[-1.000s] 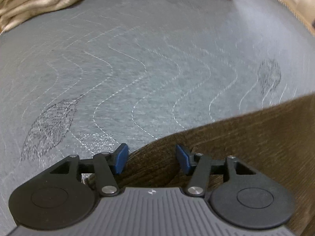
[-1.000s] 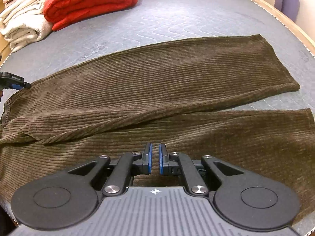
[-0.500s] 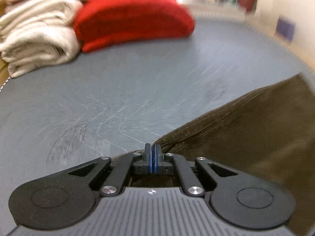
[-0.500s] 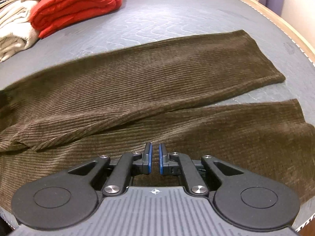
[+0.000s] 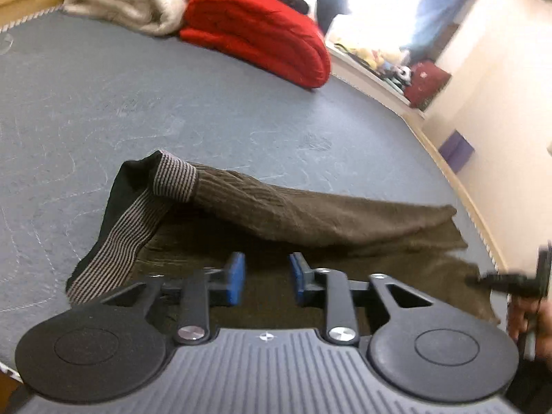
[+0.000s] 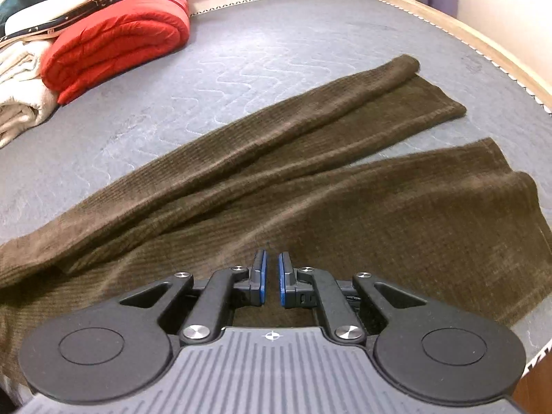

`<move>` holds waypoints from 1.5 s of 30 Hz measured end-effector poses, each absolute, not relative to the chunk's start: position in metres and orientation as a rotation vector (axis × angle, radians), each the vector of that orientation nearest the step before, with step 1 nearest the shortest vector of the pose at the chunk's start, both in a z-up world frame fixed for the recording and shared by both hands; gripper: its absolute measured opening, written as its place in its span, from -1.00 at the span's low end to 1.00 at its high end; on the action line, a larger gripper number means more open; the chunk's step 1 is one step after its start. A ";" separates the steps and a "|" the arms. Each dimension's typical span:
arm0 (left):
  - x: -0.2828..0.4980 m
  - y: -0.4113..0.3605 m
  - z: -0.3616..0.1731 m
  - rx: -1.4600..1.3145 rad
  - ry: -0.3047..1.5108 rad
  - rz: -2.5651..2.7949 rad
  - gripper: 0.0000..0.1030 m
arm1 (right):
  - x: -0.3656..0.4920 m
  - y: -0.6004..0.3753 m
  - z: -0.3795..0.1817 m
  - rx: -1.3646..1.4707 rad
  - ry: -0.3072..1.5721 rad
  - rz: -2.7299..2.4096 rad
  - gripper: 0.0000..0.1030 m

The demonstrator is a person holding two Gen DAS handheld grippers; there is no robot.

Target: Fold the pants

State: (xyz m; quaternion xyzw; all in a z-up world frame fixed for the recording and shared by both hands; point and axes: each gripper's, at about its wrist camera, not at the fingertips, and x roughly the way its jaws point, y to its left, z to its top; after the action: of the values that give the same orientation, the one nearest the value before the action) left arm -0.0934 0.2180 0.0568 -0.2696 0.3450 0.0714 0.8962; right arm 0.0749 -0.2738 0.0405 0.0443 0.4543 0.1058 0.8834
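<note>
Brown corduroy pants lie spread on the grey mattress, legs running to the far right. In the left wrist view the waist end of the pants is flipped over, and its striped lining shows. My left gripper hovers just above the cloth; its jaws are opening and nothing is between the pads. My right gripper is shut low over the near leg, with no cloth visibly pinched. The right gripper and the hand holding it also show at the right edge of the left wrist view.
A folded red blanket and cream blankets are stacked at the far left of the mattress. A wooden bed edge runs along the right. A purple object stands by the wall.
My left gripper shut on the waist edge, carried it up and across over the pants, then opened its jaws. The far leg's edge has rolled over. The right gripper shifted slightly.
</note>
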 end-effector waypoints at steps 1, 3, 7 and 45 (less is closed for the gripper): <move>-0.089 0.223 0.050 -0.607 0.716 0.147 -0.35 | 0.072 -0.276 0.040 0.092 0.944 0.218 -0.86; -0.079 0.233 0.037 -0.738 0.711 0.158 -0.20 | 0.068 -0.283 0.040 0.095 0.938 0.210 -0.86; -0.049 0.250 0.015 -0.983 0.681 0.215 0.04 | 0.058 -0.298 0.041 0.139 0.926 0.191 -0.86; -0.066 0.230 0.032 -0.339 0.707 0.254 -0.89 | 0.229 -0.416 -0.023 0.971 0.871 0.127 -0.79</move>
State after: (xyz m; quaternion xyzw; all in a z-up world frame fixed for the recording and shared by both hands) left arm -0.0662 0.2301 0.0322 -0.1647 0.3437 0.1235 0.9162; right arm 0.2287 -0.4164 -0.0230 0.4515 0.4049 0.0589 0.7929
